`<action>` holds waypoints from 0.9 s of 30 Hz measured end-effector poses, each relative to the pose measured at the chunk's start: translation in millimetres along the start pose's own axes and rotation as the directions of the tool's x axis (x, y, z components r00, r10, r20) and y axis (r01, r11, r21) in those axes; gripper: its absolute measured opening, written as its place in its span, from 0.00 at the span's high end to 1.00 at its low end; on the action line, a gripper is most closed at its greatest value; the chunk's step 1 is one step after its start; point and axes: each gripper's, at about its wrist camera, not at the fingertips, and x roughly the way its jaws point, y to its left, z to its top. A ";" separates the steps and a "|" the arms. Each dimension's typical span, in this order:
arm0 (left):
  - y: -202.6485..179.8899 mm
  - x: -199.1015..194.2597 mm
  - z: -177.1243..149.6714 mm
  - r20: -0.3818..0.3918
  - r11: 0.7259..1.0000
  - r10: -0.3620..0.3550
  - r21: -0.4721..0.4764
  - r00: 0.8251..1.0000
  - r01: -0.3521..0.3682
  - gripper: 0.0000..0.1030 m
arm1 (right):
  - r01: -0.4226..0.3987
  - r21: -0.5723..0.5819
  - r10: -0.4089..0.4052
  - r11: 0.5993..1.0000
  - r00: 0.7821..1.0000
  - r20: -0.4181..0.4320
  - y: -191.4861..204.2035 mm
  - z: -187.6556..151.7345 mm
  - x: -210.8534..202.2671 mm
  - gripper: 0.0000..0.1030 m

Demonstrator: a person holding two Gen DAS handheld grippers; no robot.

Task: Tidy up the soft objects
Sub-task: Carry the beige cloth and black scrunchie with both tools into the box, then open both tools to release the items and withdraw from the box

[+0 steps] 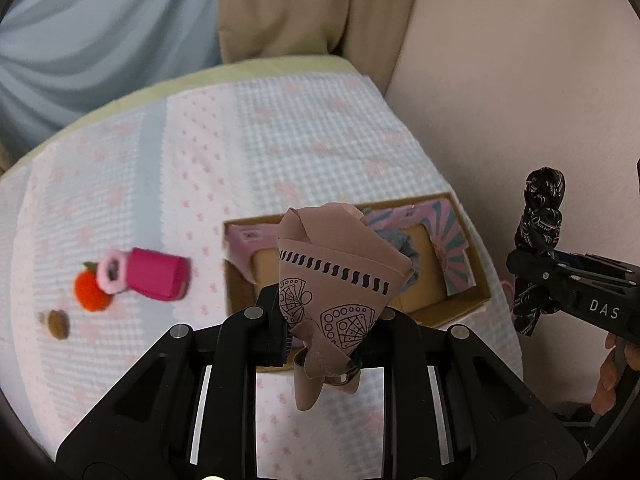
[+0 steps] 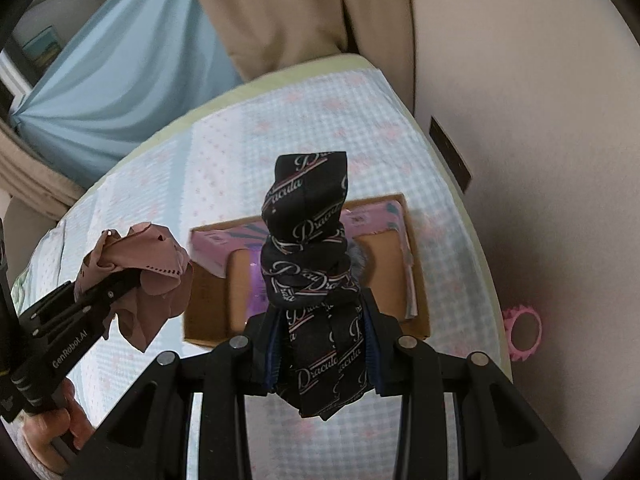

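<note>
Left gripper (image 1: pixel 326 330): pressed together on a bunched tan patterned cloth (image 1: pixel 340 280), held up off the bed.
Right gripper (image 2: pixel 322 346): clamped on a twisted black printed cloth (image 2: pixel 308 264), likewise held aloft.
Position of cloths: both poised at the near side of an open cardboard box (image 2: pixel 208 320) standing on the checked bedspread (image 2: pixel 280 140); tan cloth to the left of the black one.
Box contents: pink and striped lining against the walls, something grey and fuzzy inside; rest hidden behind the cloths.
Step in hand (judged): carrying both cloths to the box for dropping in.
Advice on execution: bring each bundle fully over the box opening before letting go; lower until the hanging tail is inside the walls, otherwise a loose corner is likely to drape over the rim. Releasing one at a time would keep the two grippers from crowding each other. Twisted black cloth may uncoil on release; tan one is looser and may cling to a pad.
Left wrist view only: magenta pouch (image 1: pixel 158 278), pink ring (image 1: pixel 112 272), orange plush fruit (image 1: pixel 92 292) and a small brown item (image 1: pixel 59 323) lying well left of the box, still unsorted.
Right wrist view only: pink spiked ring (image 2: pixel 522 332) beyond the bed's right edge; dark plate (image 2: pixel 450 154) on the wall; hand (image 2: pixel 52 424) gripping the left tool's handle.
</note>
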 end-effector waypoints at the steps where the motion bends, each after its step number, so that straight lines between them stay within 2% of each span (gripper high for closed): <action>1: -1.7 8.5 -0.2 -0.011 1.000 0.002 -0.001 1.000 -0.002 0.82 | 0.001 0.004 -0.001 1.000 1.000 -0.007 -3.9 -0.1 5.6 0.69; 12: 7.2 107.0 -12.2 -0.174 0.999 0.035 -0.013 0.984 -0.038 0.82 | 0.021 0.035 -0.016 0.999 0.990 -0.139 -27.1 -6.9 92.9 0.69; 16: 9.1 118.4 -11.8 -0.200 1.000 0.019 -0.004 0.980 -0.020 0.81 | 0.031 0.055 -0.024 0.998 0.990 -0.137 -31.4 -5.2 103.5 0.69; 17: 8.9 120.3 -11.4 -0.209 1.000 0.017 0.001 0.978 -0.017 0.71 | 0.036 0.055 -0.028 0.998 0.991 -0.129 -31.3 -4.1 104.5 0.68; 18: 8.3 122.4 -10.9 -0.222 1.000 0.018 0.012 0.975 -0.015 0.57 | 0.039 0.053 -0.032 0.998 0.992 -0.119 -30.3 -3.2 104.9 0.59; 19: 6.9 124.1 -10.3 -0.229 0.999 0.035 0.027 0.973 -0.029 0.21 | 0.040 0.049 -0.034 0.998 0.993 -0.109 -28.6 -3.6 104.6 0.42; 20: 6.3 122.2 -9.6 -0.218 0.998 0.057 0.040 0.974 -0.049 0.01 | 0.041 0.041 -0.036 0.998 0.994 -0.099 -26.3 -4.5 104.0 0.30; 21: 6.9 117.0 -9.0 -0.195 0.998 0.055 0.041 0.979 -0.047 0.00 | 0.039 0.028 -0.037 0.999 0.995 -0.090 -24.8 -4.8 104.7 0.05; 22: 7.6 114.9 -8.2 -0.194 0.998 0.045 0.041 0.980 -0.037 0.00 | 0.037 0.011 -0.036 0.999 0.996 -0.085 -23.5 -5.4 104.4 0.00; 27: 10.8 112.4 -9.1 -0.203 0.998 0.037 0.054 0.979 -0.027 0.00 | 0.044 -0.030 -0.046 0.999 0.995 -0.084 -21.5 -12.0 107.6 0.00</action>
